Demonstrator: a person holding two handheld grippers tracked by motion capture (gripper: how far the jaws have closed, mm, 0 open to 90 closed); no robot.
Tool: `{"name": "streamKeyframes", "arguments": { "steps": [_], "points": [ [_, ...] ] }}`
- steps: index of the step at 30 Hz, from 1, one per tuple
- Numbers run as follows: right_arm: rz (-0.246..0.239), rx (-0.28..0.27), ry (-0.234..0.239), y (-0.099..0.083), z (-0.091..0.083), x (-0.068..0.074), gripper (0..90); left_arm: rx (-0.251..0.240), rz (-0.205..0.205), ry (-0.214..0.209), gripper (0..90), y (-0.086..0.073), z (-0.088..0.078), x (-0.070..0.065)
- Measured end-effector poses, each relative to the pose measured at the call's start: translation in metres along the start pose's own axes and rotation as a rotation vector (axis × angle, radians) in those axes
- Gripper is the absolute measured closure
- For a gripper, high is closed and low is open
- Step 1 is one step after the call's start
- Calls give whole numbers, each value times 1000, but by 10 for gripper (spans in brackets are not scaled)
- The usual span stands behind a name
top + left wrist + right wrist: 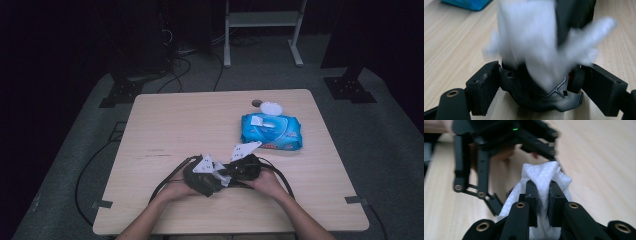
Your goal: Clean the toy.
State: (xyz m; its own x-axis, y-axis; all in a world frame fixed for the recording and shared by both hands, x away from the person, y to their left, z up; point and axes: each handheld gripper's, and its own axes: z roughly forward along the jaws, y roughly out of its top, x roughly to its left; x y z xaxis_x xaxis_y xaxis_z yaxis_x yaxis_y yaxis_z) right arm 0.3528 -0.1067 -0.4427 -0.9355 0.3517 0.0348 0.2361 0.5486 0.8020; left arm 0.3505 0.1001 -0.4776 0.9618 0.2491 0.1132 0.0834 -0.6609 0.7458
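At the lower middle of the high view, the two tools meet with a white wipe between them. The left tool sits a little left of the middle, and in the left gripper view its jaws stand spread wide; the wipe hangs blurry in front of them, with the other tool behind it, and the jaws do not press on it. Just right of it, the right tool has its jaws pressed together on the wipe, and in the right gripper view the white sheet bunches up between the two black jaws, pinched tight. So the wipe looks already pulled out of the pack, and it sits up off the table. What is left, I think, is for the left tool to grab its side, so the wipe can be spread or folded. Farther right and higher in the high view lies the blue wipes pack with its white lid flipped open. The pack has red and white marks on it, but they are too small to read.
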Motion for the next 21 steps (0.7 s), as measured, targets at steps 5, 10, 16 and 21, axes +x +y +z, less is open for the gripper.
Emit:
{"name": "streamKeyframes", "arguments": {
  "steps": [5, 10, 16, 21],
  "points": [
    [49, 38, -124, -4, -21, -6, 803, 4, -8, 29, 210, -1, -2, 1],
    [92, 88, -153, -12, -24, -15, 805, 2, -3, 38, 213, 1, -4, 0],
    [130, 92, -217, -13, -29, -20, 806, 1, -9, 52, 230, -1, -4, -2],
    [109, 68, -187, -3, -10, -13, 805, 14, -15, 56, 238, -2, -3, 0]
  ]
}}
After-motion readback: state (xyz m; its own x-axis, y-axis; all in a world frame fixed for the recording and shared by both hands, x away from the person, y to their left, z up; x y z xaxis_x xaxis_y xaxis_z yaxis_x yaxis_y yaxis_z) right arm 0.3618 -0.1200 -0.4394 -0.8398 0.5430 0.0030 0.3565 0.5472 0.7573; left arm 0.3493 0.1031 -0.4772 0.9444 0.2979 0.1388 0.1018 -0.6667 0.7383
